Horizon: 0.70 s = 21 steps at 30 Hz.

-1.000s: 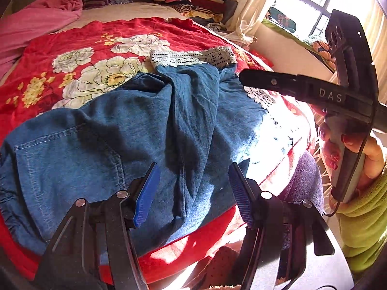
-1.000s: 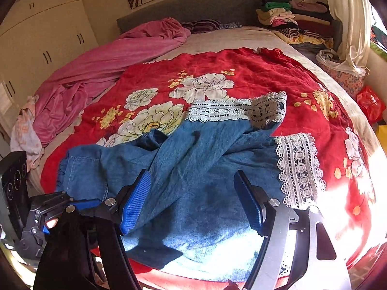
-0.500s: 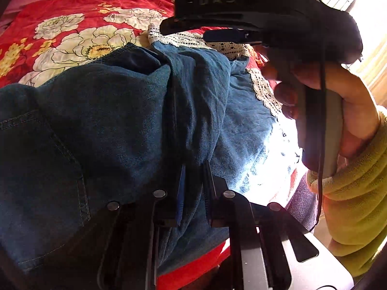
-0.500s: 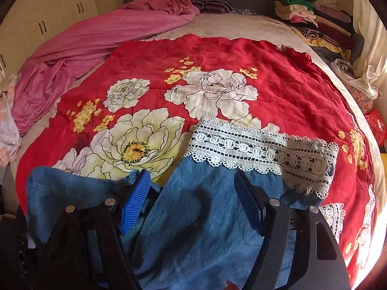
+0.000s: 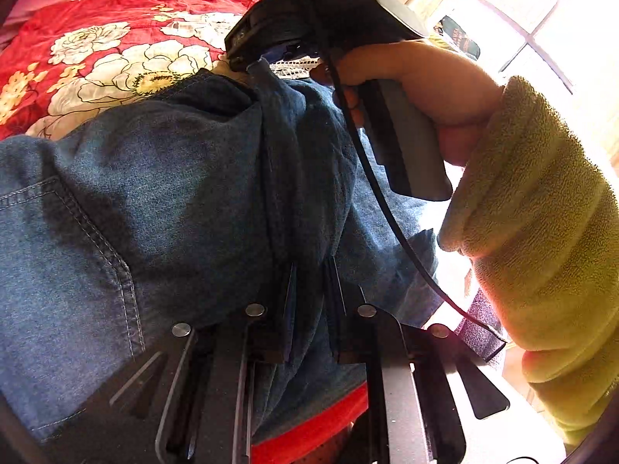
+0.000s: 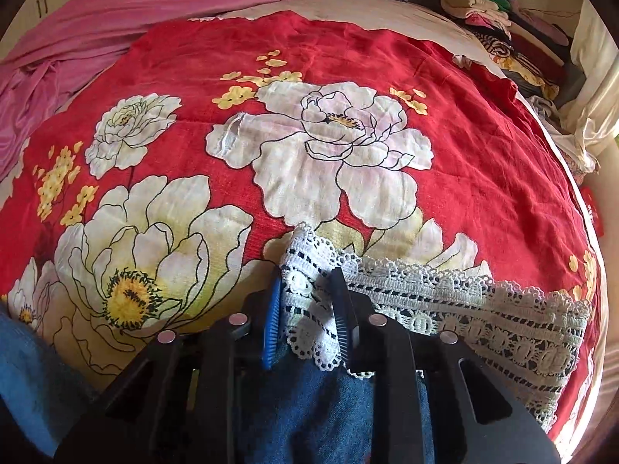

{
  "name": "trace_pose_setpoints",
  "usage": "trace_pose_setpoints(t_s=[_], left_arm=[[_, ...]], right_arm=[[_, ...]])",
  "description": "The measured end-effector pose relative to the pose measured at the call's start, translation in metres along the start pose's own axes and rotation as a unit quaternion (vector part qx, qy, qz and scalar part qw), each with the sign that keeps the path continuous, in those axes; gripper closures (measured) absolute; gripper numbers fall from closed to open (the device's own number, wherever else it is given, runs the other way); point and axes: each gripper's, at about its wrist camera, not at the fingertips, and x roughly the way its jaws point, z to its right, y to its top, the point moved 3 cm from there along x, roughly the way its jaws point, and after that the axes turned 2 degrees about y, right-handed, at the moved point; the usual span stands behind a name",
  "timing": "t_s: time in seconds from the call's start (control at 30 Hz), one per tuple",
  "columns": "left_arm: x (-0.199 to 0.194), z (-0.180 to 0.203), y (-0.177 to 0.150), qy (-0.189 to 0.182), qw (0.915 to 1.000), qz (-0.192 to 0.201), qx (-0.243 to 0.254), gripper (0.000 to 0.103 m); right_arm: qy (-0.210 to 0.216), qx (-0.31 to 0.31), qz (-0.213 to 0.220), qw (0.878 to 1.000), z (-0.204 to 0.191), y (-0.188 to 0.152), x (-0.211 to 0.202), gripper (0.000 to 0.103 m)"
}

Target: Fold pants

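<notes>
Blue denim pants point(image 5: 162, 201), white lace hem point(image 6: 445, 301), bunched on red floral bedspread point(image 6: 483, 162) | left gripper point(image 5: 309, 282) fingers clamped on denim fold | right gripper point(image 6: 305, 309) fingers pinching lace hem | no legible writing

red floral bedspread point(image 6: 483, 162), pink sheet point(image 6: 116, 19), perhaps folded clothes point(image 6: 503, 19)

The pants point(image 5: 162, 201) are blue denim with a band of white lace point(image 6: 464, 309) along the hem, and they lie rumpled on a red floral bedspread point(image 6: 445, 77). In the left wrist view a raised ridge of denim runs up the middle, with a stitched pocket seam showing at the left. In the right wrist view the lace hem is bunched and lifted at its left end, while the rest lies flat to the right.
</notes>
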Motion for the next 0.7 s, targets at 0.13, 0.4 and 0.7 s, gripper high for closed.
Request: trace_pose_setpoints(t_s=[0.13, 0.4, 0.7], left_arm=[[-0.005, -0.001, 0.002, 0.006, 0.9999, 0.007, 0.006, 0.096], [-0.017, 0.004, 0.007, 0.036, 0.9985, 0.033, 0.025, 0.064], [-0.012, 0.017, 0.013, 0.062, 0.9938, 0.05, 0.077, 0.102]], right_arm=[[0.063, 0.071, 0.044, 0.994, 0.029, -0.01, -0.04, 0.092], [0.114, 0.168, 0.133, 0.97, 0.084, -0.054, -0.132, 0.092], [0.11, 0.224, 0.177, 0.952, 0.12, -0.098, -0.178, 0.092]])
